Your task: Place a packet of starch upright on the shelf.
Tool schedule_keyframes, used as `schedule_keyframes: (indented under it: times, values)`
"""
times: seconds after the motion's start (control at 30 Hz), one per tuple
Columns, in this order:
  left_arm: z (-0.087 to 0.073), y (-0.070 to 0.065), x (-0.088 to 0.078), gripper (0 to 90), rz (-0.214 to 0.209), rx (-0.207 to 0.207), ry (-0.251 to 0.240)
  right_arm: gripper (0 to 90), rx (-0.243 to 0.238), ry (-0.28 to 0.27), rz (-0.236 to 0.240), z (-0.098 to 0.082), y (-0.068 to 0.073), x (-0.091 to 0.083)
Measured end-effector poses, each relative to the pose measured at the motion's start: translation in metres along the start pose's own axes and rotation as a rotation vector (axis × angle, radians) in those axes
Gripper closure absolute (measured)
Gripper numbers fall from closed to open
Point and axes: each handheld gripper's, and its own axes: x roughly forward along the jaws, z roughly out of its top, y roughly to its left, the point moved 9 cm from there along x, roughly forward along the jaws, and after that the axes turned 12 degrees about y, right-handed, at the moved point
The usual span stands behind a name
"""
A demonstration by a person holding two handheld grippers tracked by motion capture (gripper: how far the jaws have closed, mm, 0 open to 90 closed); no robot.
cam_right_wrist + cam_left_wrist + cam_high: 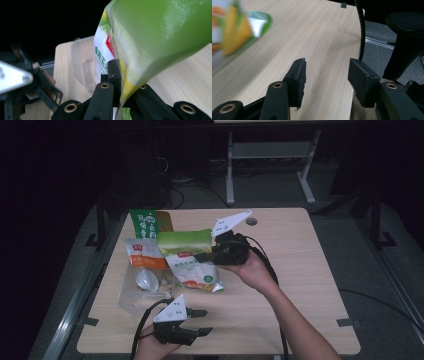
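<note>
- Green-and-white snack bag is being gripped at its edge by the right tool, near the middle of the counter; in the right tool's view the black jaws are clenching on the bag's lower edge.
- From where I'm standing, the bag's lower corner is resting on the counter beside a clear plastic tub.
- Left tool is hovering over the near edge of the counter, jaws spread wide and gripping nothing.
- An orange-and-white packet is leaning in the tub, and a green packet is lying just behind it.
- A spoon-like white object is sitting inside the tub.
</note>
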Motion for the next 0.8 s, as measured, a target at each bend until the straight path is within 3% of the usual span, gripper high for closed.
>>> schedule_keyframes:
  times: [0.37, 0.57, 0.8]
  values:
    - [-0.006, -0.005, 0.001, 44.9, 0.003, 0.009, 0.000, 90.0, -0.031, -0.001, 0.054, 0.048, 0.021, 0.029]
    - [-0.006, -0.004, -0.001, 43.7, 0.018, 0.002, -0.027, 90.0, -0.036, 0.005, 0.088, 0.064, 0.031, 0.051]
    - [-0.009, -0.004, 0.000, 43.0, 0.015, -0.013, -0.026, 90.0, -0.053, 0.026, 0.146, 0.078, 0.043, 0.081]
